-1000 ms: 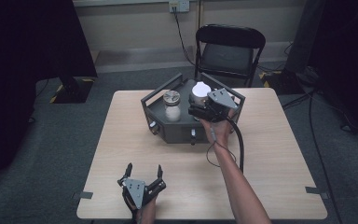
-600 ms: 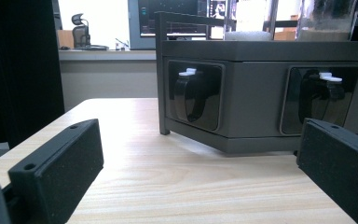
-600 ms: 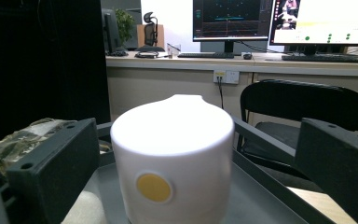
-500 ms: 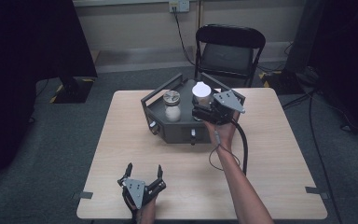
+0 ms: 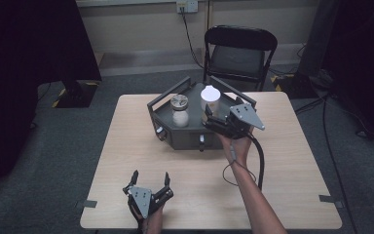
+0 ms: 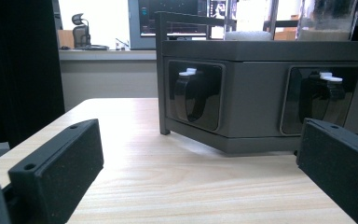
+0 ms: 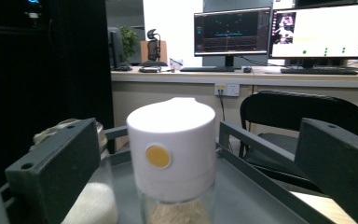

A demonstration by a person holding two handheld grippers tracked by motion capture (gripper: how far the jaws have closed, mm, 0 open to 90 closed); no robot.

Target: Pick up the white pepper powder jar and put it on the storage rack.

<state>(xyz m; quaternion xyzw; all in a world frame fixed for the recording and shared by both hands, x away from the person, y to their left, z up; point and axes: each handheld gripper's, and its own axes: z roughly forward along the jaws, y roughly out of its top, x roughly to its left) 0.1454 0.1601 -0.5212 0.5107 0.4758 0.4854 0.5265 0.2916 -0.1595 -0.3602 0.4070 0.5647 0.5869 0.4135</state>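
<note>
i judge this as the reach-in step: i'm bringing the right gripper (image 5: 213, 117) up to the white-capped jar (image 5: 210, 99) so i can grab it. that jar stands upright in the dark tray (image 5: 195, 137), toward the tray's right rear corner, and the tray sits at the middle of the desk's (image 5: 126, 146) far edge. a second jar with a metal lid (image 5: 179, 108) stands in the tray's left half, just beside it but apart.

in the right gripper view the white cap (image 7: 171, 140) sits between my two jaws, which are spread wide, with clear gaps on both sides; nothing is touched or held yet. next i'd need to push a little further forward and lower, so the jaws flank the glass body below the cap, then close evenly, since a grip on the rounded cap could slip.

the left gripper (image 5: 151, 184) rests near the desk's near edge, left of centre, jaws parted wide and empty, pointing at the tray's front face with its two latches (image 6: 196, 95).
</note>
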